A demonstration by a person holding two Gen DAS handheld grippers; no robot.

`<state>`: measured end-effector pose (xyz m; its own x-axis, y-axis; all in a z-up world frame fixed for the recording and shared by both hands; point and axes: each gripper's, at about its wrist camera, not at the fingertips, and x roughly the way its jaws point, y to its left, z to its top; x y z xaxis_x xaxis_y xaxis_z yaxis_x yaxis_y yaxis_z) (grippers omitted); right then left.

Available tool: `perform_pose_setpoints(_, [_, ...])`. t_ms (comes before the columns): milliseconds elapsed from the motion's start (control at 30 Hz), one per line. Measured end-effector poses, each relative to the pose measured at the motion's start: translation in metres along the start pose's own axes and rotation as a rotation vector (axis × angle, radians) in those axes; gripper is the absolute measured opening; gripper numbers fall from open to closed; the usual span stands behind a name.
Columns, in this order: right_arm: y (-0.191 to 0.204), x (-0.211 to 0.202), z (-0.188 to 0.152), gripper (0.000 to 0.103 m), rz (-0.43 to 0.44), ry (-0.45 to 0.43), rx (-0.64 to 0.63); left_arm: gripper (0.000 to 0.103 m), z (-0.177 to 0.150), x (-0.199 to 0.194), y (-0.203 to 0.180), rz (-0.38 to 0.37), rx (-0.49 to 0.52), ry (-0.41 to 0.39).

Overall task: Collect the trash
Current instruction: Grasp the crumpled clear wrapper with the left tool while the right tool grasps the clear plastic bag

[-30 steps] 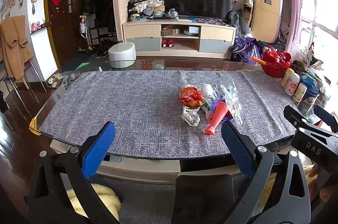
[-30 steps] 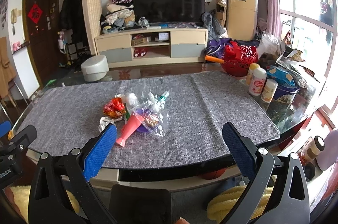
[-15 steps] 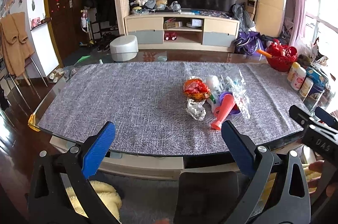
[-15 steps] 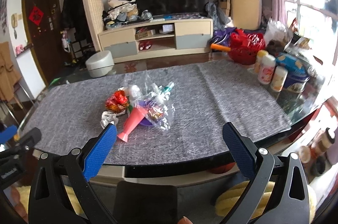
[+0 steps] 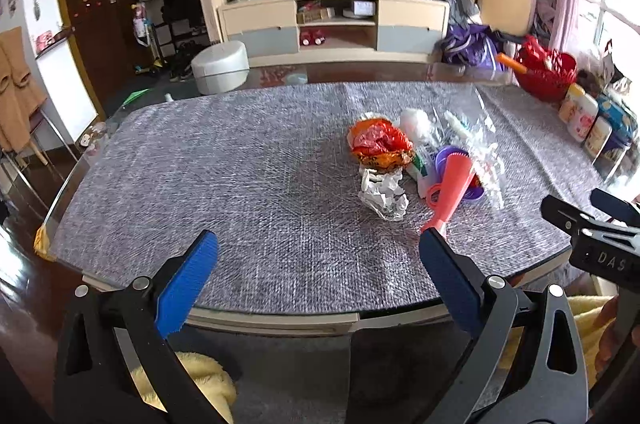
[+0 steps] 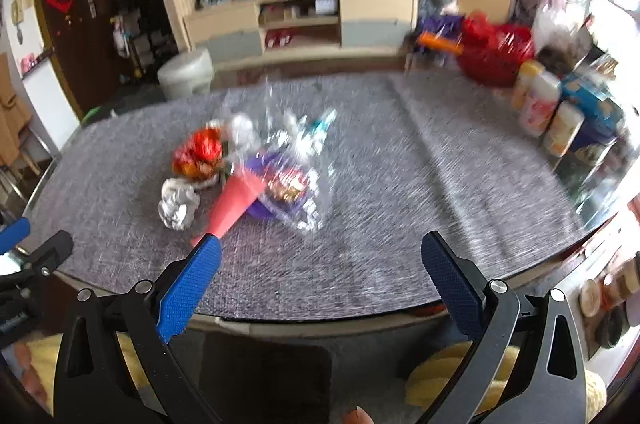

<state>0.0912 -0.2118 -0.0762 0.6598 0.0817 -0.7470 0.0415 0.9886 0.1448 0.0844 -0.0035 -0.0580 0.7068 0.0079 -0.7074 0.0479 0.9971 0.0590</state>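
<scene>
Trash pile sits on the grey cloth (image 5: 240, 176) covering the glass-edged worktop (image 5: 280, 316), right of the cloth's middle in the left wrist view. Landmark: coral paper cone (image 5: 450, 192), lying on its side, narrow end toward the near worktop edge. Touching the cone's wide end, a purple cup (image 5: 450, 157), also on its side; right wrist view shows a gold-and-red wrapper (image 6: 286, 184) at its mouth, though blur keeps me from saying whether it is inside. Clear plastic bag (image 5: 478, 148) drapes over the cup, just beyond and right of the cone; contents too blurred to name. Left of the cone, a crumpled white paper ball (image 5: 384, 194); beyond that, a crumpled red-orange foil wrapper (image 5: 380, 144), touching the paper ball. White tube with green print (image 5: 420, 160) lies between wrapper and cone. Well right of the cone, a red basket (image 5: 548, 72) at the far worktop edge with an orange stick poking out; nearby stand white bottles (image 5: 580, 114) and a blue tin (image 5: 614, 140). Left tongs (image 5: 316, 264) spread wide, holding nothing, near the front edge. Right tongs (image 6: 320, 260) likewise wide apart and empty.
</scene>
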Motion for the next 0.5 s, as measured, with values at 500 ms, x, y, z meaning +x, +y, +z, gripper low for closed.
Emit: perform_pose_setpoints(500, [0.012, 0.067, 0.046, 0.1, 0.083, 0.042, 0.043, 0.095, 0.01, 0.076, -0.008, -0.091, 0.015, 0.104])
